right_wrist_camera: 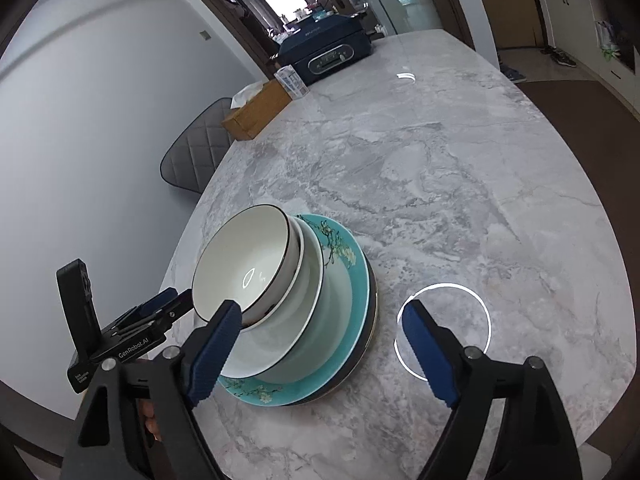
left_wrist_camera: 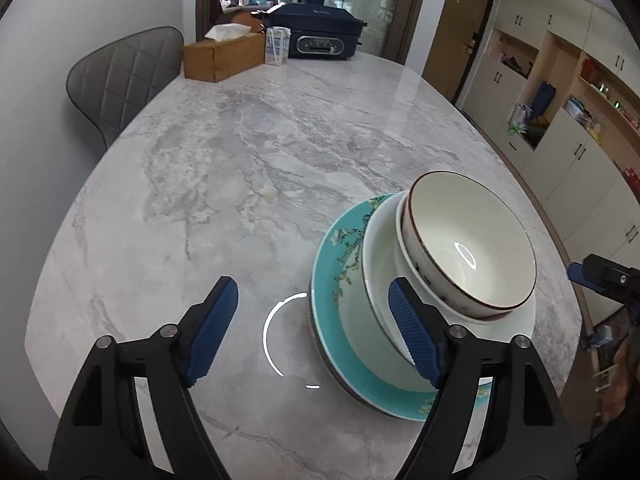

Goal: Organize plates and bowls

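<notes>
Grey-veined marble covers the oval dining table, which fills both wrist views, with a pale wall and a quilted grey chair at its left edge. Farther along the far end stand a wooden tissue box, a small carton just beside it, and a dark blue electric cooker; white cupboards line the room on the right.

Nearer the cameras, the left gripper hangs over bare tabletop with its jaws spread wide and nothing between the blue pads; its right finger crosses in front of the stack's near left edge, and whether it touches cannot be told. That stack sits to its right: a teal floral plate at the bottom on a darker dish whose rim just shows, a white shallow bowl on it, and a red-rimmed bowl nested on top, tilted slightly.

Seen from the right wrist, the same stack lies left of centre, and the right gripper is also spread wide and empty, its left pad in front of the stack's near edge and its right pad over the marble.
</notes>
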{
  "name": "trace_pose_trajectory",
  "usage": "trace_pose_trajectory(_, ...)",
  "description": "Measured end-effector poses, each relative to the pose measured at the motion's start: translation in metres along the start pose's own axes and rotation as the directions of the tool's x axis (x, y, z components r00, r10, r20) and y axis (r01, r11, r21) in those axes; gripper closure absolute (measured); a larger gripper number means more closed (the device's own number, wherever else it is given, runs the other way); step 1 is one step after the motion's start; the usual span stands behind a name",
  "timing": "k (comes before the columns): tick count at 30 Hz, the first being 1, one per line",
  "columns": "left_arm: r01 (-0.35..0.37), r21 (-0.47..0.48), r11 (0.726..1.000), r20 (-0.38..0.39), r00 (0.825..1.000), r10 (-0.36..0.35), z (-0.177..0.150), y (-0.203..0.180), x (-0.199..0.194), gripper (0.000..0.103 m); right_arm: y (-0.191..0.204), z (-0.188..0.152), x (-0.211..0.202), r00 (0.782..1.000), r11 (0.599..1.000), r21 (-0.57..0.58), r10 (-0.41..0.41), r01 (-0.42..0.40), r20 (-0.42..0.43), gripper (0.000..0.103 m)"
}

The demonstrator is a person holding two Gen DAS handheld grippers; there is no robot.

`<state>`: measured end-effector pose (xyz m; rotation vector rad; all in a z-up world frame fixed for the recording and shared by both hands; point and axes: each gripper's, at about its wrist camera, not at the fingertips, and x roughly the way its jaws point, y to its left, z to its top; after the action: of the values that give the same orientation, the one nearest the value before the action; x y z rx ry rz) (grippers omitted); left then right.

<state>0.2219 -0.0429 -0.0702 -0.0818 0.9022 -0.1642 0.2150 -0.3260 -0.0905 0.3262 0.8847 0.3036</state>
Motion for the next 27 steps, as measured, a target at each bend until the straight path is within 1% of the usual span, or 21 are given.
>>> trace_pose_trajectory(2, -0.024, -0.016, 1.000, 0.038, 0.999, 0.025, -0.006, 0.005, -0.010, 0.006, 0.003, -0.006, -0.008, 0.999, 1.000, -0.008, 0.003, -0.003, 0.034, 0.013)
trace_pose_trajectory(3, -0.037, -0.024, 0.999, 0.049, 0.998, 0.038, -0.010, 0.007, -0.015, 0.005, 0.006, -0.010, -0.012, 0.999, 1.000, -0.012, 0.012, -0.012, 0.049, 0.006)
trace_pose_trajectory(4, -0.056, -0.027, 0.998, 0.058, 0.997, 0.057, -0.014, 0.008, -0.019, 0.005, 0.009, -0.013, -0.014, 0.998, 1.000, -0.016, 0.012, -0.011, 0.058, 0.000)
trace_pose_trajectory(6, -0.092, -0.033, 0.995, 0.082, 0.992, 0.094, -0.022, 0.008, -0.029, 0.005, 0.016, -0.020, -0.021, 0.996, 0.999, -0.032, -0.001, 0.004, 0.093, 0.000)
trace_pose_trajectory(7, -0.098, -0.034, 0.995, 0.104, 0.989, 0.101, -0.025, 0.008, -0.034, 0.004, 0.021, -0.022, -0.023, 0.995, 0.999, -0.045, -0.006, 0.010, 0.101, 0.000)
trace_pose_trajectory(9, -0.117, -0.024, 0.993, 0.122, 0.985, 0.119, -0.032, 0.004, -0.043, 0.001, 0.029, -0.027, -0.030, 0.993, 0.997, -0.068, -0.024, 0.033, 0.119, 0.000)
trace_pose_trajectory(11, -0.122, -0.017, 0.992, 0.145, 0.982, 0.123, -0.038, -0.001, -0.054, 0.001, 0.037, -0.033, -0.037, 0.988, 0.995, -0.081, -0.042, 0.054, 0.151, 0.000)
trace_pose_trajectory(13, -0.129, -0.025, 0.991, 0.165, 0.977, 0.131, -0.043, -0.006, -0.063, 0.001, 0.042, -0.039, -0.045, 0.982, 0.995, -0.083, -0.043, 0.059, 0.183, 0.000)
trace_pose_trajectory(15, -0.181, -0.035, 0.983, 0.177, 0.967, 0.184, -0.046, -0.012, -0.071, 0.001, 0.047, -0.045, -0.051, 0.975, 0.994, -0.086, -0.054, 0.074, 0.217, 0.000)
trace_pose_trajectory(16, -0.196, -0.028, 0.980, 0.186, 0.962, 0.198, -0.048, -0.015, -0.074, 0.001, 0.050, -0.049, -0.053, 0.969, 0.991, -0.095, -0.071, 0.096, 0.238, 0.000)
trace_pose_trajectory(17, -0.191, -0.023, 0.981, 0.194, 0.962, 0.192, -0.049, -0.018, -0.077, 0.001, 0.053, -0.052, -0.054, 0.963, 0.988, -0.105, -0.087, 0.116, 0.253, 0.000)
trace_pose_trajectory(18, -0.173, -0.026, 0.985, 0.192, 0.966, 0.175, -0.049, -0.019, -0.078, 0.001, 0.056, -0.054, -0.055, 0.959, 0.985, -0.111, -0.097, 0.131, 0.265, 0.000)
trace_pose_trajectory(19, -0.142, -0.041, 0.989, 0.177, 0.973, 0.147, -0.050, -0.018, -0.078, 0.001, 0.058, -0.057, -0.056, 0.957, 0.983, -0.116, -0.107, 0.143, 0.270, 0.000)
trace_pose_trajectory(21, -0.041, -0.086, 0.996, 0.133, 0.990, 0.052, -0.052, -0.012, -0.073, 0.001, 0.061, -0.061, -0.056, 0.956, 0.982, -0.117, -0.113, 0.149, 0.272, 0.000)
trace_pose_trajectory(22, -0.004, -0.101, 0.995, 0.121, 0.992, 0.016, -0.054, -0.010, -0.070, 0.001, 0.062, -0.063, -0.057, 0.953, 0.982, -0.112, -0.116, 0.152, 0.279, 0.000)
trace_pose_trajectory(25, -0.038, -0.081, 0.996, 0.131, 0.990, 0.049, -0.058, -0.013, -0.070, 0.001, 0.066, -0.070, -0.060, 0.936, 0.971, -0.120, -0.158, 0.205, 0.315, 0.000)
trace_pose_trajectory(27, -0.029, -0.072, 0.997, 0.142, 0.989, 0.039, -0.060, -0.017, -0.073, 0.001, 0.066, -0.072, -0.059, 0.933, 0.969, -0.123, -0.167, 0.215, 0.318, 0.000)
